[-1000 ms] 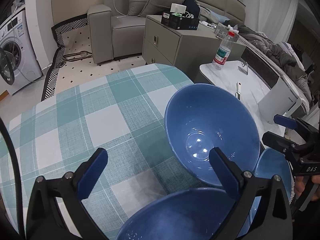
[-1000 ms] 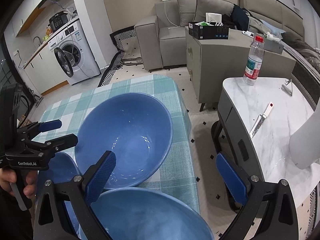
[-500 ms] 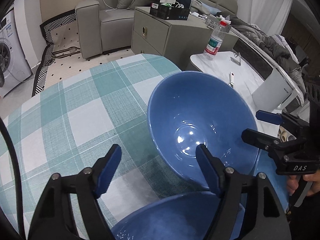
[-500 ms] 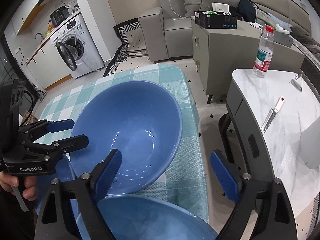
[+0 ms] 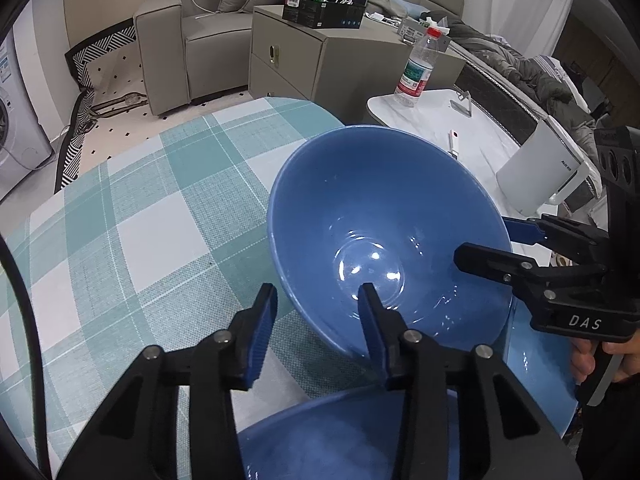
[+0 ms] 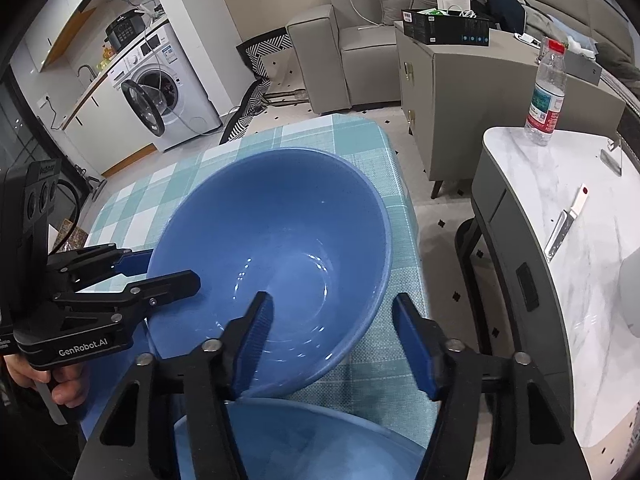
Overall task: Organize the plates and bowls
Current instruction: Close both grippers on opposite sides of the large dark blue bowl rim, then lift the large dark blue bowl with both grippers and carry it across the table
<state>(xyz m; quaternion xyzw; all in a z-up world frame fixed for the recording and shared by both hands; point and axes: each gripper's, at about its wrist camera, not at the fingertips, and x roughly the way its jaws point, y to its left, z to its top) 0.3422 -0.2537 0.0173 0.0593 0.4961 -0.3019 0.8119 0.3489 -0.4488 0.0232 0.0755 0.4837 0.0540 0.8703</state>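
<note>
Closing left gripper [image 5: 317, 292]: jaws narrowing around the left rim of the large blue bowl [image 5: 380, 208]. One finger is inside the bowl and the other is outside over the cloth, where a strip of cloth shows between pad and wall.
Closing right gripper [image 6: 334, 304]: jaws at a middling width and narrowing, straddling the bowl's near right rim. One finger is inside the bowl and the other is clear of it over the cloth.
Writing: "GenRobot.AI" in white on the left gripper's body, "DAS" in white on the right gripper's body. The print on the bottle label is too small to read.
Large blue bowl: tilted, on the near right part of the checked tablecloth [image 5: 140, 240].
Blue dishes, counted: three. They are the large bowl, a second bowl [image 5: 340, 432] nearest the cameras, and a third blue dish [image 5: 536, 364] at the near right, partly hidden.
Bottle [image 5: 416, 68]: one, with a red cap, upright at the far end of the marble table [image 6: 580, 280].
Knife [image 6: 568, 220]: one, white-handled, lying on that table.
Washing machine [image 6: 160, 80]: one, far left, with its door open.
</note>
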